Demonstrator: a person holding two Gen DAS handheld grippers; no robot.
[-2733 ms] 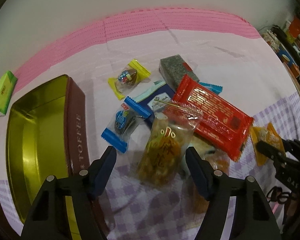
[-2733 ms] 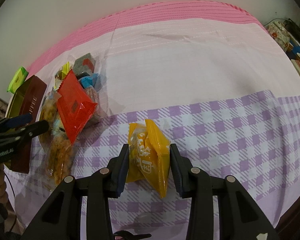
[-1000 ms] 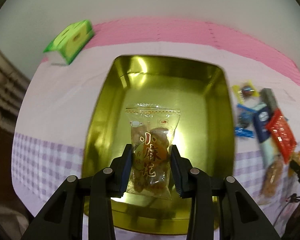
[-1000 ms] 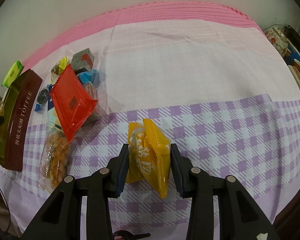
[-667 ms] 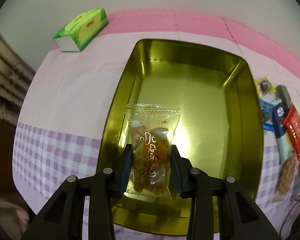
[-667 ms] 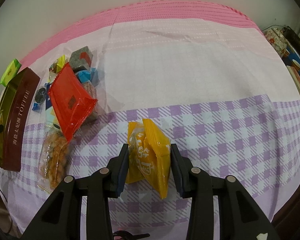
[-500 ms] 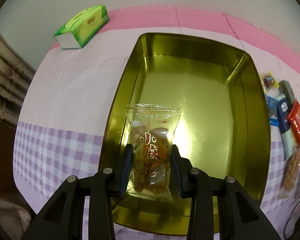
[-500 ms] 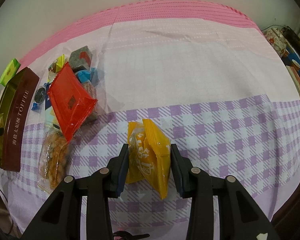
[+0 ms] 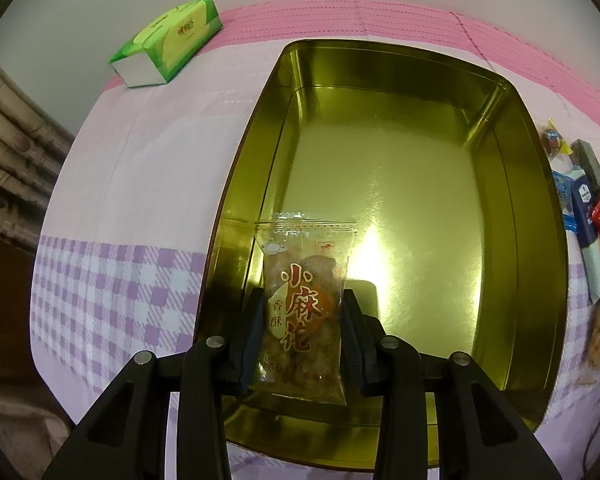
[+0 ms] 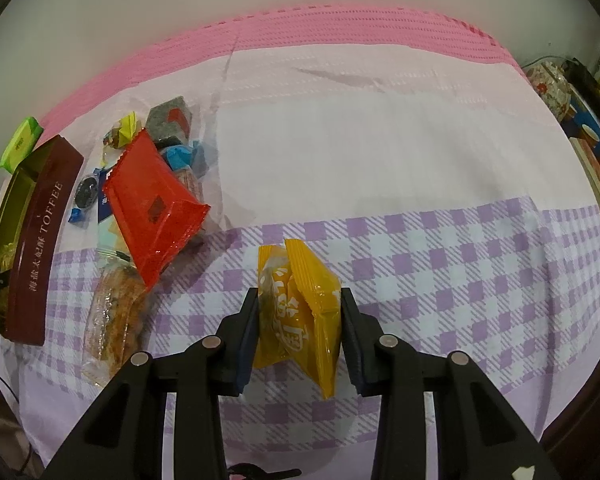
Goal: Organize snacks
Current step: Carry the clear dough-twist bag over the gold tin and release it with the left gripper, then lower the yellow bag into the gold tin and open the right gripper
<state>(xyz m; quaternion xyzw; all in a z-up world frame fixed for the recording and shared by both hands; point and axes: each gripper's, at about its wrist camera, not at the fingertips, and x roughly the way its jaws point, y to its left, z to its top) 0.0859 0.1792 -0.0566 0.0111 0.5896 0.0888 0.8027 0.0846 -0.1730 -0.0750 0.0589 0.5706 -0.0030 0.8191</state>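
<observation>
Lowered into one gold tin [image 9: 540, 240], one clear packet [image 9: 306, 304] (left-held); two yellow [image 10: 300, 312]

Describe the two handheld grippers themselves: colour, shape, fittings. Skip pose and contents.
Both look alike. The left gripper and right gripper each have two matte black angular plastic arms with triangular cut-outs, silver round screw heads at the joints, and flat dark blue pads on the inner faces of the fingers. No markings or sleeves show.
</observation>
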